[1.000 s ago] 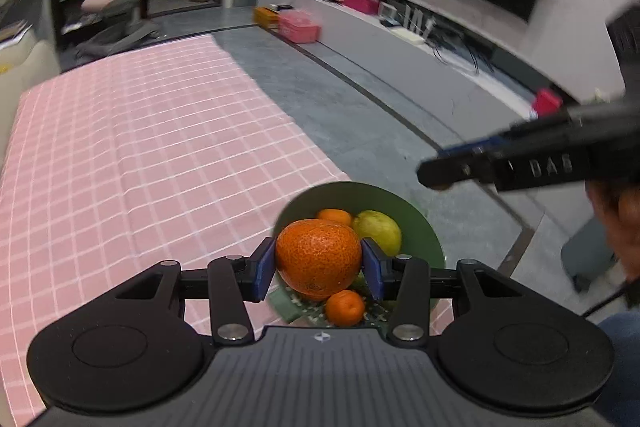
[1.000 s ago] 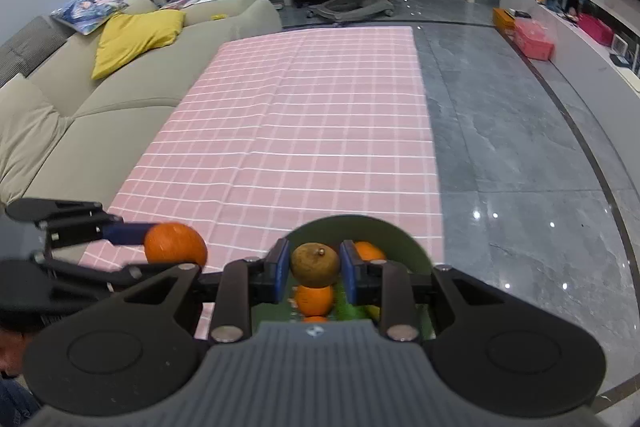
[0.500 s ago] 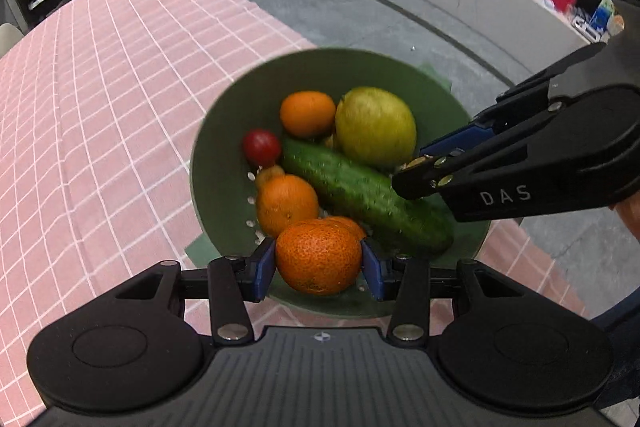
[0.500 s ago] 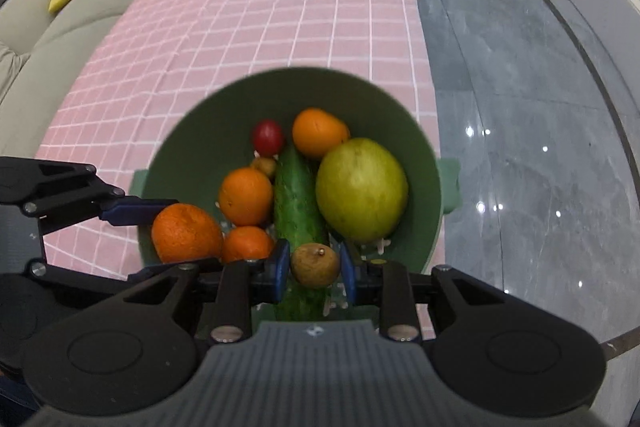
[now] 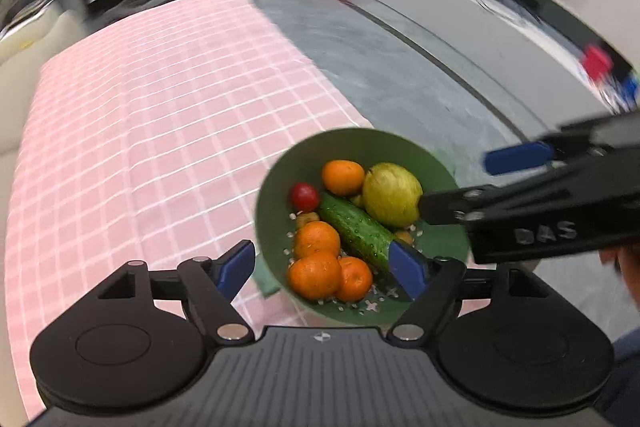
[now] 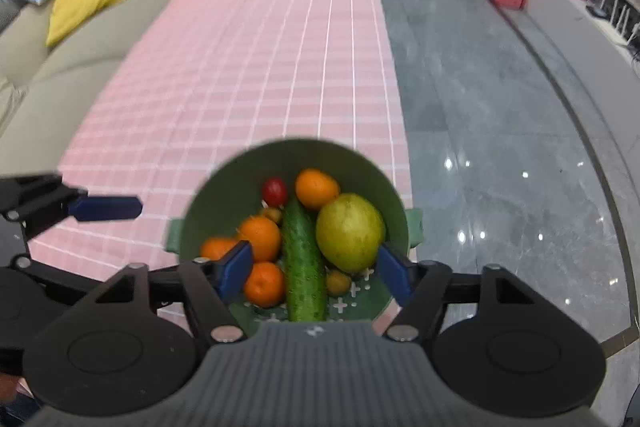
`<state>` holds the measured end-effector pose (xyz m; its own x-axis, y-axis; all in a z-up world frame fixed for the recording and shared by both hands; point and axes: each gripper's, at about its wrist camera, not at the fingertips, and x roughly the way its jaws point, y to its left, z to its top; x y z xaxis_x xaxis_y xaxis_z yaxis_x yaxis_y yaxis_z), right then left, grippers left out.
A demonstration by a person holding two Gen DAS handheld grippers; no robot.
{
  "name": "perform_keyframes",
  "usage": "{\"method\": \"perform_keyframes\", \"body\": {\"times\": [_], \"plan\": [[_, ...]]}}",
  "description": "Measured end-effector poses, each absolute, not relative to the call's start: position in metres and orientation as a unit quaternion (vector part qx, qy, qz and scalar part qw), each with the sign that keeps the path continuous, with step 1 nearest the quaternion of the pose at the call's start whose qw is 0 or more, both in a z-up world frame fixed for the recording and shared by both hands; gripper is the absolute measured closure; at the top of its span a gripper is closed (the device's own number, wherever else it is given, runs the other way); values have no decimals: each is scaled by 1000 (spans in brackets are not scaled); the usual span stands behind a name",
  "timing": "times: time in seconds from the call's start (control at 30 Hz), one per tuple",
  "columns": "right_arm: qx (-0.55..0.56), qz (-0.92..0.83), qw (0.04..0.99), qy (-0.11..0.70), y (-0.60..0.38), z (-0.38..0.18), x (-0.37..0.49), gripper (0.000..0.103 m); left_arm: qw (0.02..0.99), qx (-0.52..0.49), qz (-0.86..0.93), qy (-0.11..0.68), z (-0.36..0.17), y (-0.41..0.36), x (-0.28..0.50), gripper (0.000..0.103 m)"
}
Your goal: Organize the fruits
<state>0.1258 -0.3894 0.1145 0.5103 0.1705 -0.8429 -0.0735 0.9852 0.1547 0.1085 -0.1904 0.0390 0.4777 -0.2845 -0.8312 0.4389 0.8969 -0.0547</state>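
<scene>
Cucumber (image 6: 304,267) near end behind right claw body

Both black two-finger grippers are held with blue-padded fingers spread wide and empty: the left gripper (image 5: 322,265) at 9 o'clock, the right gripper (image 6: 314,269) at 3 o'clock.

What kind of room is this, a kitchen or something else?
Most likely a home living room, not a kitchen: a beige sofa with a yellow cushion stands beside the table, and a low TV bench runs along the wall.
</scene>
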Motion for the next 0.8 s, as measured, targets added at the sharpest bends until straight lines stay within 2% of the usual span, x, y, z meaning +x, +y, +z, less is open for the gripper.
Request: {"method": "perform_keyframes", "body": {"times": [0.07, 0.13, 0.2, 0.57, 0.8], "plan": [[52, 62, 875, 478, -390, 131, 113, 27, 861, 67, -193, 466, 50, -188, 102, 14], [50, 52, 882, 466, -390, 146, 100, 16, 868, 57, -164, 465, 59, -186, 92, 13], [46, 39, 891, 450, -388, 157, 86, 11, 874, 49, -137, 465, 64, -184, 83, 12], [90, -1, 904, 417, -392, 146, 38, 8, 881, 59, -69, 465, 59, -184, 51, 11], [58, -5, 900, 431, -385, 115, 28, 9, 879, 57, -48, 472, 54, -185, 41, 12]]}}
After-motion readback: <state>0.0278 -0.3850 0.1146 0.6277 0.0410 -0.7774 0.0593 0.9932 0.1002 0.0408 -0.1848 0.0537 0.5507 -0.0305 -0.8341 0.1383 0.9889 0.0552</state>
